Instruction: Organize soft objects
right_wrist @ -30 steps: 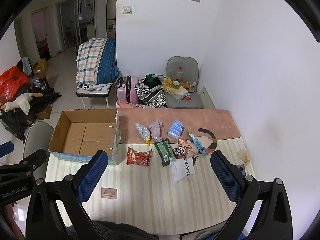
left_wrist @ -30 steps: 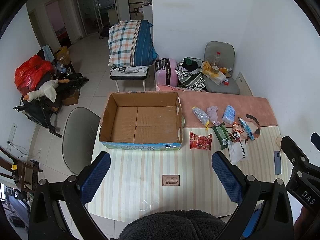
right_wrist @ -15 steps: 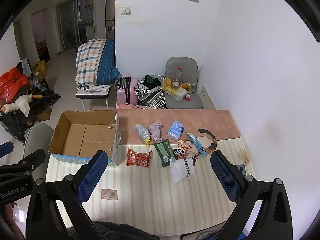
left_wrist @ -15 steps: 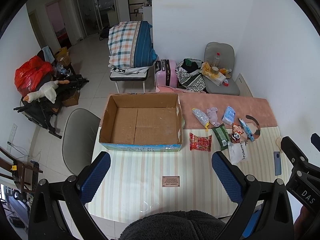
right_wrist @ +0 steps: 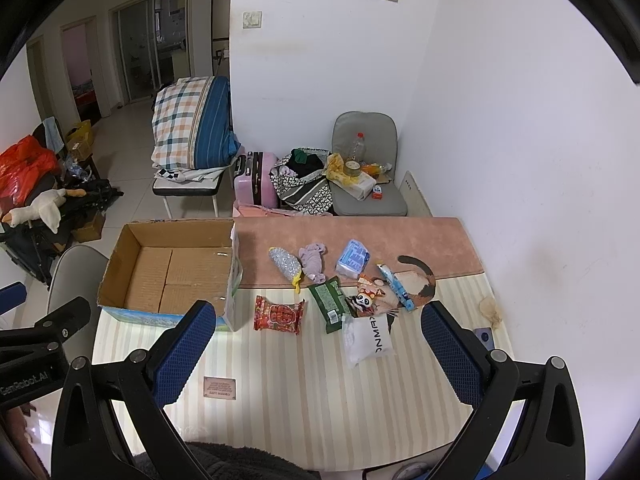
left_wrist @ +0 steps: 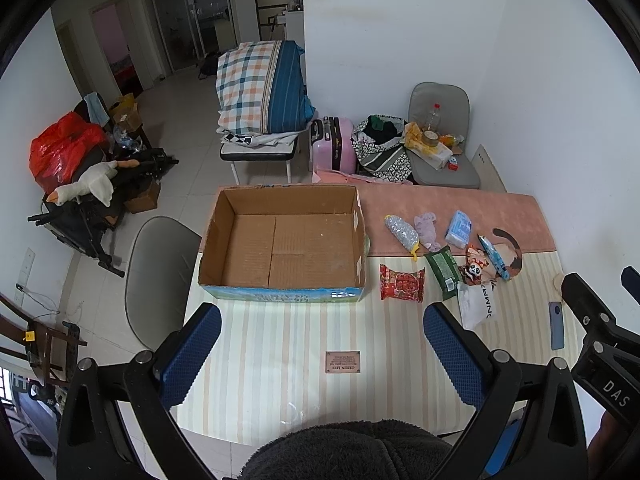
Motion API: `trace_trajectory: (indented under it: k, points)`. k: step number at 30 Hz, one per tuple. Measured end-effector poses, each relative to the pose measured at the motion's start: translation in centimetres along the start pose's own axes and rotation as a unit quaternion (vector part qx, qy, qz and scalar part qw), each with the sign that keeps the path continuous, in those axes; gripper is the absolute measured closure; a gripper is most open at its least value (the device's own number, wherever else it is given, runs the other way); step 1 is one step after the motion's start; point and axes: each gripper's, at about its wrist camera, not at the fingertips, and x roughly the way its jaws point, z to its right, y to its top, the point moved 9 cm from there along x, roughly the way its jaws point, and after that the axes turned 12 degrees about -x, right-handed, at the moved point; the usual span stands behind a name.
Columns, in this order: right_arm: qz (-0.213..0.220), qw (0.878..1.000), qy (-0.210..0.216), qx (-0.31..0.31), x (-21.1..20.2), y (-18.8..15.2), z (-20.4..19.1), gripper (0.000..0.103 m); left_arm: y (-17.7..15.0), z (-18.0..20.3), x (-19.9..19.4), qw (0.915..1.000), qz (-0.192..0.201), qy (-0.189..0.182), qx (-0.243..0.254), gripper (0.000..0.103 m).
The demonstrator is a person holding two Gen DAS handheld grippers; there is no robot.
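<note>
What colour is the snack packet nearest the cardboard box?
Red snack packet, clearest in the right wrist view.

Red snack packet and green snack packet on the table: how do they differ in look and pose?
The red snack packet is wider and squarer, printed with red round shapes; the green snack packet is narrower and longer. The red one lies nearest the cardboard box with clear cloth around it; the green one sits angled, its far end near the pink runner, with other items close on its right. Both lie flat, untouched.
</note>
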Motion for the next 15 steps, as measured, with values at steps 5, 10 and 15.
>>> trace_trajectory:
  k: [5,10,15]
  points:
    - [-0.008,1.000,0.016,0.012,0.8,-0.3,0.0,0.000,0.4,0.3,0.3,1.0000,-0.003,0.002,0.003,0.000]
    - [-0.051,0.994,0.055,0.083,5.5,-2.0,3.2,0.000,0.3,1.7,3.6,0.9997,-0.010,0.008,0.019,0.000]
    - [-0.112,0.981,0.042,0.149,15.7,-6.2,9.2,0.000,-0.1,4.9,10.4,0.9971,-0.054,0.012,0.053,0.000]
